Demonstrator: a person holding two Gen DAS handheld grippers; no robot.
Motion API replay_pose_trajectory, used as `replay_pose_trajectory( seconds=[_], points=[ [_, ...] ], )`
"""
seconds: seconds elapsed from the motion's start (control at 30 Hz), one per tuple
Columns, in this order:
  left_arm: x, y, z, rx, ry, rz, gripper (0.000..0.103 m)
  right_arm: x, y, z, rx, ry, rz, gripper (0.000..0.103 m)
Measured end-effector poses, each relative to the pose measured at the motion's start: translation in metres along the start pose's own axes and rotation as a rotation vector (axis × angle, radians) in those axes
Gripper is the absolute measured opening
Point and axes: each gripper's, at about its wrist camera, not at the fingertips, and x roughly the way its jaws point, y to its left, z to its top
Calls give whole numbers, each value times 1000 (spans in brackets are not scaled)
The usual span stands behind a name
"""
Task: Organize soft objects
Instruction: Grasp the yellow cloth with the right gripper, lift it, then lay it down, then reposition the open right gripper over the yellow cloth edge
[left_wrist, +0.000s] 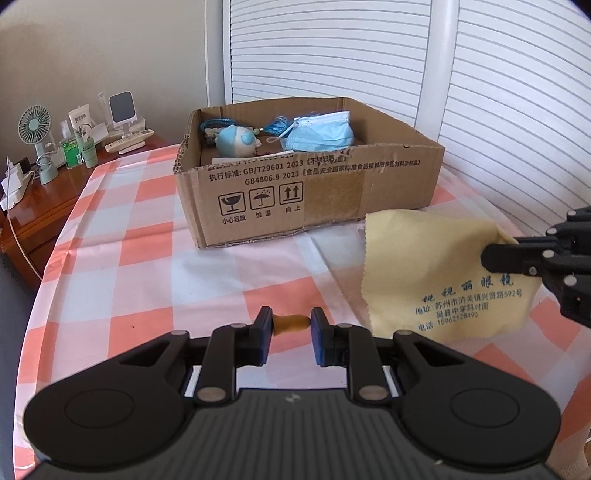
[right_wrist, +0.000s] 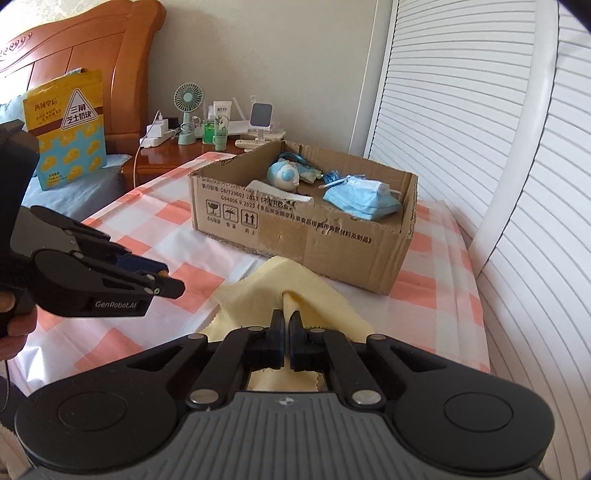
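A yellow lens cloth (left_wrist: 424, 273) with blue print hangs pinched in my right gripper (right_wrist: 286, 318), lifted above the checked tablecloth; it also shows in the right wrist view (right_wrist: 258, 295). My right gripper appears at the right edge of the left wrist view (left_wrist: 491, 254). My left gripper (left_wrist: 290, 320) is shut on a small amber rubbery piece (left_wrist: 290, 323); it shows in the right wrist view (right_wrist: 162, 284). The open cardboard box (left_wrist: 314, 199) holds a blue face mask (left_wrist: 321, 134), a round blue-white plush (left_wrist: 234, 142) and blue cords.
A wooden nightstand (left_wrist: 48, 199) at the left carries a small fan (left_wrist: 35, 129), bottles, chargers and remotes. White louvred doors (left_wrist: 498, 92) stand behind the box. A yellow snack bag (right_wrist: 66, 125) leans on the bed headboard.
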Motion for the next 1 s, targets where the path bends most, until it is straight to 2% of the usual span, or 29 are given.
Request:
replay_pose_trajectory(
  seconds=[0.1, 0.17, 0.23, 0.3, 0.43, 0.6, 0.67, 0.73, 1.0],
  points=[
    [0, 0, -1, 0, 2, -4, 21, 2, 0, -11, -2, 43, 12, 4],
    [1, -1, -2, -1, 6, -3, 21, 5, 1, -18, 4, 69, 2, 16],
    [1, -1, -3, -2, 5, 3, 21, 5, -1, -21, 10, 74, -12, 51],
    [2, -1, -3, 0, 11, 7, 23, 4, -2, -21, 11, 59, -22, 67],
    [6, 0, -6, -11, 28, 13, 32, 5, -3, -15, -21, 29, -8, 81],
    [8, 1, -10, -24, 32, 14, 42, 25, 1, -8, -83, 28, 2, 86],
    [8, 1, -11, -25, 33, 19, 51, 35, 1, -6, -94, 36, 15, 88],
    [9, 1, -11, -28, 35, 22, 55, 44, 2, -5, -99, 53, 26, 88],
    [9, -2, -12, -24, 35, 34, 57, 45, 7, -17, -106, 86, 53, 88]
  ],
)
